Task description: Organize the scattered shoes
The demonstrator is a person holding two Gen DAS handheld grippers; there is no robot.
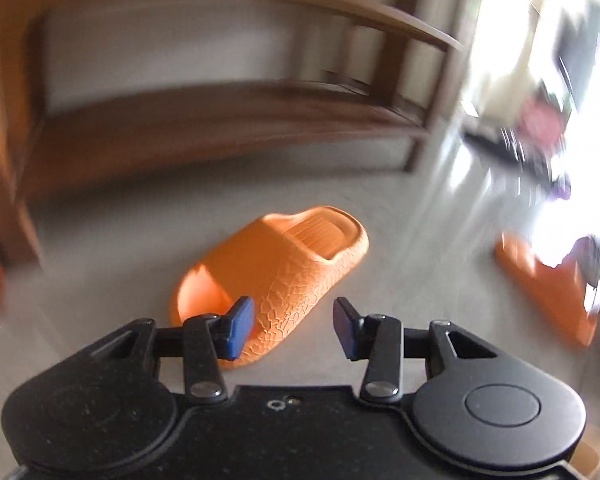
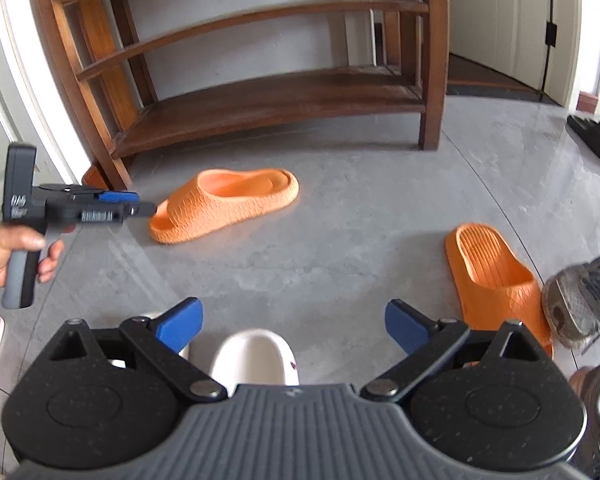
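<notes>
Far left: left gripper, jaws parted and empty, tips at the toe of an orange slide lying on the grey floor before the wooden rack. Centre: right gripper, wide open, empty, above a white slipper. Right: second orange slide beside a grey sneaker.

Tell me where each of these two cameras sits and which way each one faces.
Left wrist: on the left hand-held gripper, aimed down at the orange slide before the wooden rack; only its own open fingers show.
Right wrist: on the right hand-held gripper, facing rack and grey floor above a white slipper; its open fingers show, plus the person's hand carrying the left gripper.
Shared: that slide, the second orange slide, the rack.
</notes>
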